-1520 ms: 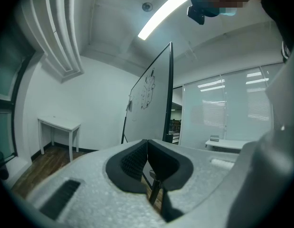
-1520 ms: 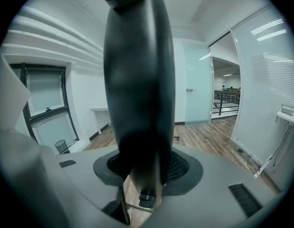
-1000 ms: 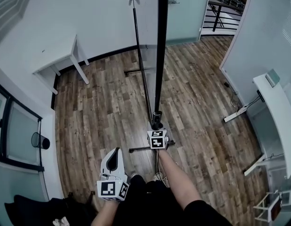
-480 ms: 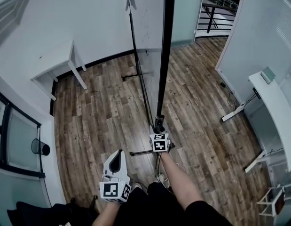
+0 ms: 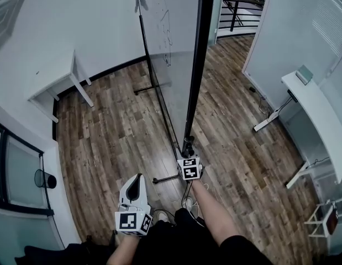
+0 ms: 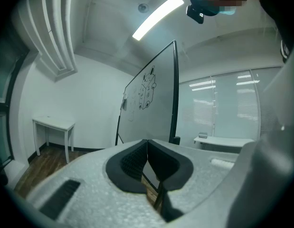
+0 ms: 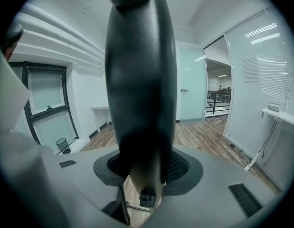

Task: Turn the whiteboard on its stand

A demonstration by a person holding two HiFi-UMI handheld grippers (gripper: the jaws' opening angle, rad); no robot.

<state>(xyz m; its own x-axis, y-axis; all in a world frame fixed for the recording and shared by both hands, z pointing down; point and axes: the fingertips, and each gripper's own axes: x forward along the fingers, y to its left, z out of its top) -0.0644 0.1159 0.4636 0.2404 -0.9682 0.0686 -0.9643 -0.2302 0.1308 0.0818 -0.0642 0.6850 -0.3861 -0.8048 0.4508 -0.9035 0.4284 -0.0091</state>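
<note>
The whiteboard (image 5: 172, 48) stands on its stand, turned almost edge-on to me, its drawn-on face showing left of its black frame edge (image 5: 195, 70). My right gripper (image 5: 186, 149) is shut on the lower end of that edge. In the right gripper view the dark frame bar (image 7: 139, 80) fills the gap between the jaws of the right gripper (image 7: 144, 171). My left gripper (image 5: 135, 181) hangs lower left, apart from the board. In the left gripper view the left gripper (image 6: 147, 148) has its pads together with nothing in them, and the whiteboard (image 6: 147, 99) stands beyond.
The stand's floor bars (image 5: 151, 87) lie on the wooden floor. A white table (image 5: 54, 79) is at the left wall, a black bin (image 5: 45, 179) by the window, a white desk (image 5: 320, 120) at right, and a power strip (image 5: 267, 121) below it.
The board's face has swung wider into view left of the black edge. The right gripper has moved along with that edge. The left gripper has barely shifted.
</note>
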